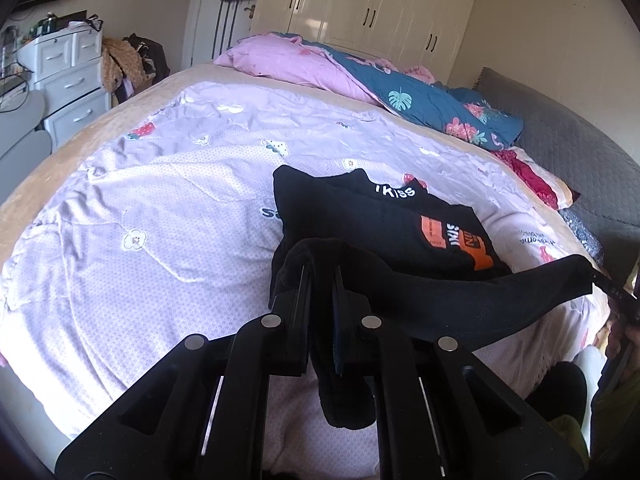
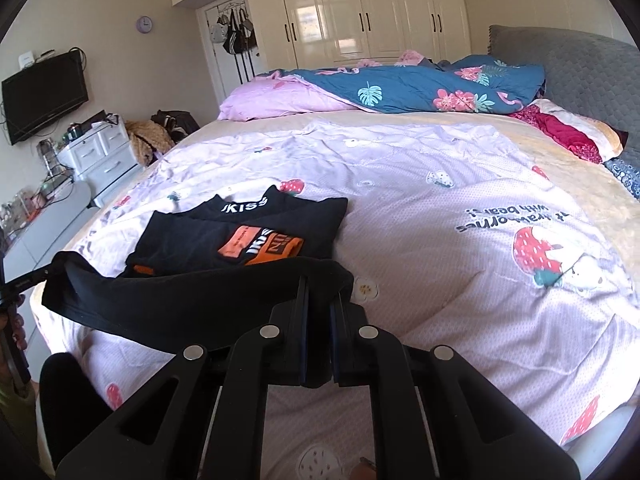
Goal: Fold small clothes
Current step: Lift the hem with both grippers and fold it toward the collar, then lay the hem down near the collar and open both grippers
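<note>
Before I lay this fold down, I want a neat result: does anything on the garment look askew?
Yes. The lifted hem sags between the left gripper and right gripper, and a loose end dangles below the left jaws. Shirt otherwise lies flat.

Daylight fills the room, bright and even; the source itself is out of frame. Strong glare sits on the glossy wardrobe doors (image 2: 340,12). Shadows on the bedspread (image 2: 440,240) are soft. Both fisheye views bow the bed heavily and darken at the corners. Focus is fair, edges slightly smeared.
</note>
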A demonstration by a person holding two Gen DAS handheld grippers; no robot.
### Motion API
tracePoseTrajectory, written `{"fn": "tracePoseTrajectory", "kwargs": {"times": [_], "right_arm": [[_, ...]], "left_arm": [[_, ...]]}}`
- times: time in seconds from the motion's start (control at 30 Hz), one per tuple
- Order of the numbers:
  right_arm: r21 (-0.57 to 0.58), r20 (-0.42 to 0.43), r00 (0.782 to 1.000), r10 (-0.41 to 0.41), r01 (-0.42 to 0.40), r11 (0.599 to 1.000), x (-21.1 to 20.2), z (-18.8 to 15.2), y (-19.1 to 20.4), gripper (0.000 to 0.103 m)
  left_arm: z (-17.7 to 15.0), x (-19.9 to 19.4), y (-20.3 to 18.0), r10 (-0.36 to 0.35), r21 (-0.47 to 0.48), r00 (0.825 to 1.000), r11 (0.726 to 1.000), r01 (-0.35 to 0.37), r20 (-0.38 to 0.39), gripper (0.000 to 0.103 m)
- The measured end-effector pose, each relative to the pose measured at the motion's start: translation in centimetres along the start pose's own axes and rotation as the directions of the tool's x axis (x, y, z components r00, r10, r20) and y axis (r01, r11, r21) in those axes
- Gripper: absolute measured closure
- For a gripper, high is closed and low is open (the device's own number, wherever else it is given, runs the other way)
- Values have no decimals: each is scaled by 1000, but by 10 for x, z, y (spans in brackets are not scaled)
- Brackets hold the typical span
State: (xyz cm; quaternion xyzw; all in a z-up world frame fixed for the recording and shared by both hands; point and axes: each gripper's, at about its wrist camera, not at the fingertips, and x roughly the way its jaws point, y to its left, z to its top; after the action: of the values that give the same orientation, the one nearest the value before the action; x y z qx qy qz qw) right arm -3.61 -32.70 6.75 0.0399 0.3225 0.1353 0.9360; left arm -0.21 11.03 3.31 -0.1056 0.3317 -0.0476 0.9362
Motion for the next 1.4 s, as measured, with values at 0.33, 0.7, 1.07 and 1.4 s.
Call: {"fn": "tracePoseTrajectory", "kwargs": {"times": [0.33,0.7,1.07,1.4], "right_arm": [[20,2,999,-44,43,999,31,31,-2,95],[102,2,998,-57,57,993,64,62,-5,95],[158,-15,995,-102,104,982,121,89,-7,95],[194,-53,992,-116,124,973,162,79,-11,94]], "left_arm": [[23,17,6,4,-66,999,998,-2,35,100],[50,52,22,10,-159,999,987,-3,43,100],[72,96,32,28,-199,999,980,-22,25,100],[70,127,43,43,-196,999,980,-44,-9,97]]}}
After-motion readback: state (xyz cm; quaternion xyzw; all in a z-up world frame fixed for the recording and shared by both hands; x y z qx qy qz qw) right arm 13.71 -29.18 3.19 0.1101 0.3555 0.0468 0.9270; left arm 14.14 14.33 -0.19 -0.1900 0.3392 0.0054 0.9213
